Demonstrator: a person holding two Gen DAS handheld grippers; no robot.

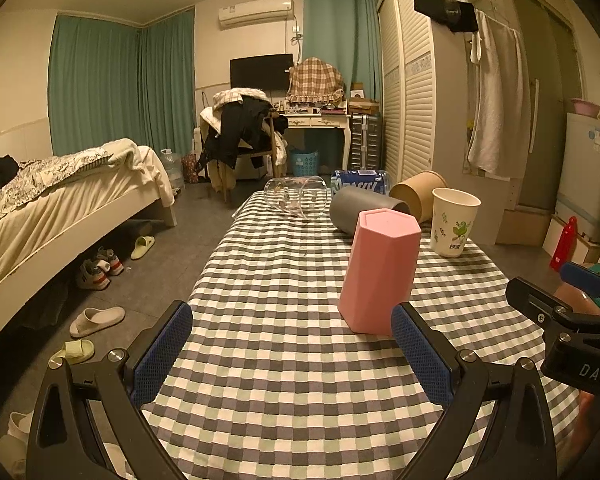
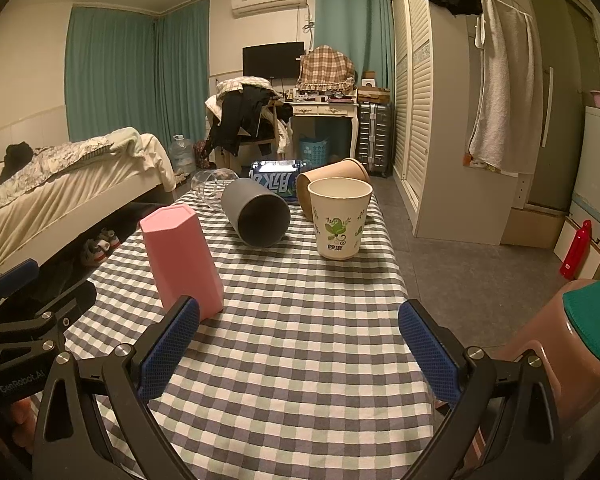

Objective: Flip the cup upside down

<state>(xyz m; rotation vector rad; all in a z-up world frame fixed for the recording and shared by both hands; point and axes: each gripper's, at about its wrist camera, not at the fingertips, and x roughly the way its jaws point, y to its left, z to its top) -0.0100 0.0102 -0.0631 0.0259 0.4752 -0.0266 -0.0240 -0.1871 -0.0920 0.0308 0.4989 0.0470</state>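
Between right gripper (image 2: 298,344) pads: only checked cloth, jaws wide apart, nothing held; left gripper (image 1: 292,350) likewise spread and empty. Ahead and slightly right, far along table (image 2: 340,360): white paper cup (image 2: 339,218) with green print, upright, mouth up, long axis vertical. Probably the one to flip; right gripper nearer. Near left: pink cup (image 2: 182,260), already mouth down. Behind: grey cup (image 2: 256,214) and brown cup (image 2: 332,176) on sides

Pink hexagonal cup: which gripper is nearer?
Left. The pink hexagonal cup stands just ahead of the left gripper, by its right finger. The right gripper sits further right; the cup lies off its left finger. Both open.
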